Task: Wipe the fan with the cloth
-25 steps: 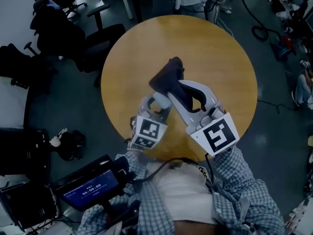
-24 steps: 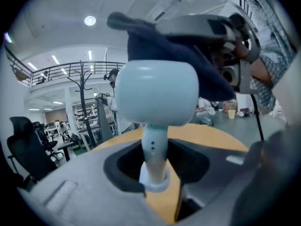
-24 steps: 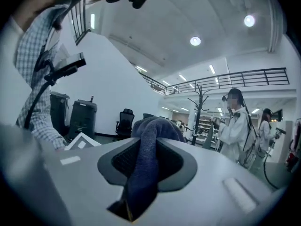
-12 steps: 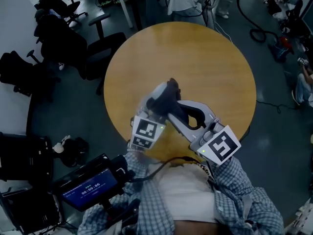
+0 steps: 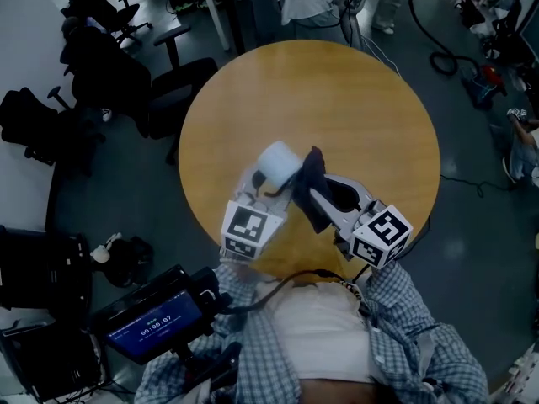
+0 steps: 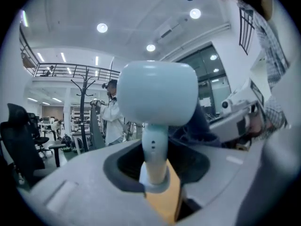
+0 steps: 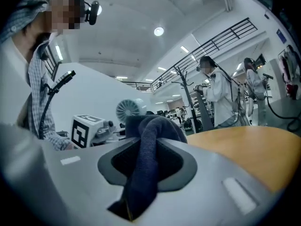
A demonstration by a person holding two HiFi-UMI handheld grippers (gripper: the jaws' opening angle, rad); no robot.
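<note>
Since a second ago, the cloth (image 5: 313,173) has come off the top of the fan (image 5: 278,162) and dropped down to its right side. Before, the cloth hid the fan's head. Now the pale head shows plainly, and the fan sits a bit higher.

The left gripper (image 5: 265,185) is closed on the fan's handle (image 6: 154,149), so the fan is held up above the round wooden table (image 5: 337,91). The handle points away from that gripper, with the fat head at the far end. The right gripper (image 5: 324,202) is pinched on the cloth, and a bunch of it sticks out past the jaws.

What matters next is which way the fan lies from the cloth. From the head view, the fan is just to the left of the cloth, very close. I cannot tell if they touch. From the right gripper view, the fan's round face with thin slots looks back at the cloth from the left. I think the cloth has to go left and a little up to rub that face.

The fan looks like smooth, hard plastic with round corners. The cloth is dark blue, soft and floppy, folded over itself like a thick sock.
</note>
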